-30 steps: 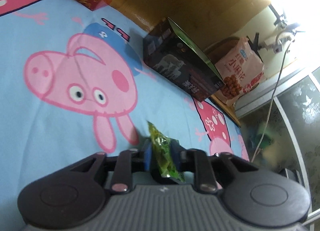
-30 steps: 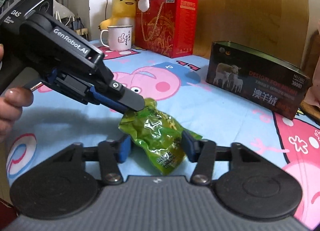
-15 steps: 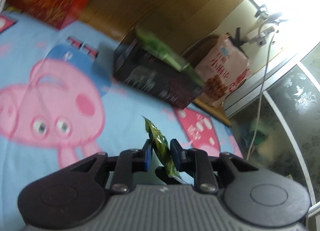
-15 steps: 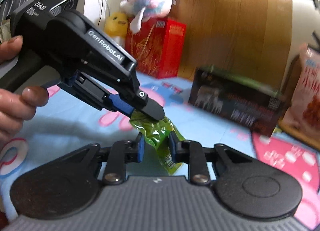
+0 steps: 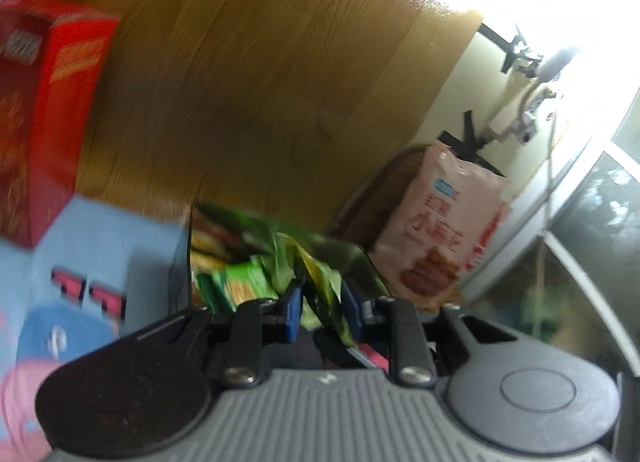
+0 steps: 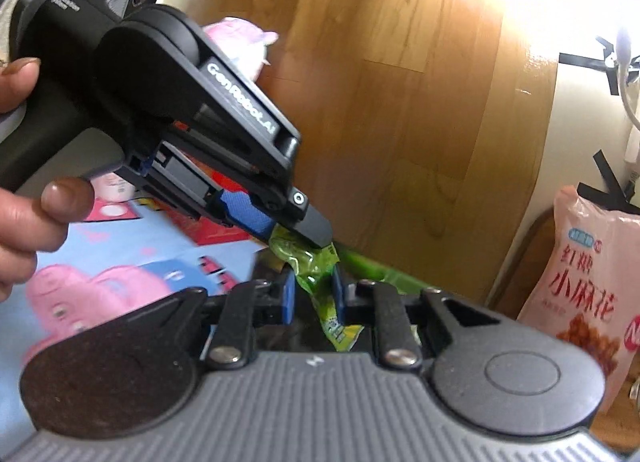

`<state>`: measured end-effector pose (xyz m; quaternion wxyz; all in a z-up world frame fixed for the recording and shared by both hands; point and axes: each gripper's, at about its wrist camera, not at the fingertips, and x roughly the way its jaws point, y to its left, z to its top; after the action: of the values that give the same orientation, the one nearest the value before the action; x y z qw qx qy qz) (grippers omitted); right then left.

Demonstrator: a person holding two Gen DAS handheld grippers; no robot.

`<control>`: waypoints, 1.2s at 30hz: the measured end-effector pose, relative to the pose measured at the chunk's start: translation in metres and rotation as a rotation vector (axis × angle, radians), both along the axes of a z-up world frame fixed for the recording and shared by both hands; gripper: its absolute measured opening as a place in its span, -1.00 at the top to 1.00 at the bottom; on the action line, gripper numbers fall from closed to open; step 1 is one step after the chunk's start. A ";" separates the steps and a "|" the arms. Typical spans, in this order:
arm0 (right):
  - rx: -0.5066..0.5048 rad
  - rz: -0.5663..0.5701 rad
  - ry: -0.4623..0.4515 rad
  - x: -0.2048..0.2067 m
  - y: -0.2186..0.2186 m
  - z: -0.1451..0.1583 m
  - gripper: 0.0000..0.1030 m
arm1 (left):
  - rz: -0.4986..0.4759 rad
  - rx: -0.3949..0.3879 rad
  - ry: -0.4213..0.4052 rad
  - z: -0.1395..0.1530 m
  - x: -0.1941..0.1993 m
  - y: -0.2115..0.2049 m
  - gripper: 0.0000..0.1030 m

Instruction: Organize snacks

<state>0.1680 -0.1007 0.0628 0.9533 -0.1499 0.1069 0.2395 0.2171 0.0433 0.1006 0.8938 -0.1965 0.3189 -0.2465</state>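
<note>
1. Pinching one green snack packet (image 6: pixel 316 262) from both ends are two hand-held grippers: the right gripper (image 6: pixel 314 296) clamps its lower part between blue pads (image 6: pixel 289 298), and the left gripper (image 6: pixel 298 236) bites its upper end from the left side of the right wrist view.
2. Seen by the left wrist camera, the left gripper (image 5: pixel 318 308) has its two pads drawn in against the same crinkled packet (image 5: pixel 320 294), which stands on edge between them.
3. One hand (image 6: pixel 28 197) grips the left tool's black handle; a thumb and some fingers show.
4. The packet hangs in the air just above one dark open box (image 5: pixel 248 262) that already holds several green and yellow wrappers; blur prevents an exact count.
5. One red box (image 5: pixel 36 113) stands at the left on the blue cartoon-pig sheet (image 5: pixel 100 246).
6. One large pink snack bag (image 6: pixel 592 274) leans at the right, near the wood panel (image 6: pixel 380 101).
7. One pink plush toy (image 6: pixel 244 41) peeks out behind the left tool.
</note>
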 end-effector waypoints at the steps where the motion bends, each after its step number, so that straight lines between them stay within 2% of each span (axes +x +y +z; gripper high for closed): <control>1: 0.002 -0.007 0.003 0.009 0.001 0.000 0.61 | 0.013 0.026 -0.012 -0.001 0.007 -0.004 0.55; 3: 0.000 -0.028 0.004 0.026 0.005 -0.003 0.60 | 0.042 0.104 -0.030 -0.003 0.019 -0.014 0.49; 5: -0.015 -0.051 0.019 0.037 0.008 -0.009 0.40 | 0.068 0.167 -0.027 -0.008 0.025 -0.021 0.42; 10: 0.035 -0.055 0.018 0.019 -0.008 -0.016 0.15 | 0.093 0.226 -0.042 -0.020 0.017 -0.023 0.40; 15: 0.121 -0.050 0.075 -0.013 -0.025 -0.021 0.15 | 0.118 0.234 -0.061 -0.020 -0.013 -0.019 0.40; 19: 0.193 -0.073 0.144 -0.040 -0.039 -0.028 0.15 | 0.140 0.282 -0.079 -0.016 -0.045 -0.018 0.28; 22: 0.255 -0.088 0.198 -0.056 -0.044 -0.035 0.15 | 0.135 0.312 -0.075 -0.021 -0.069 -0.020 0.28; 26: 0.307 -0.124 0.263 -0.077 -0.054 -0.046 0.14 | 0.130 0.345 -0.025 -0.040 -0.098 -0.024 0.27; 32: 0.355 -0.157 0.304 -0.098 -0.064 -0.052 0.13 | 0.147 0.384 0.058 -0.073 -0.127 -0.028 0.27; 36: 0.374 -0.169 0.318 -0.107 -0.067 -0.056 0.13 | 0.176 0.409 0.063 -0.084 -0.142 -0.026 0.20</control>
<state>0.0607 -0.1679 0.0072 0.9523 0.0782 0.2213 0.1953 0.0756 0.0173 0.0162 0.9228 -0.0457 0.3715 -0.0915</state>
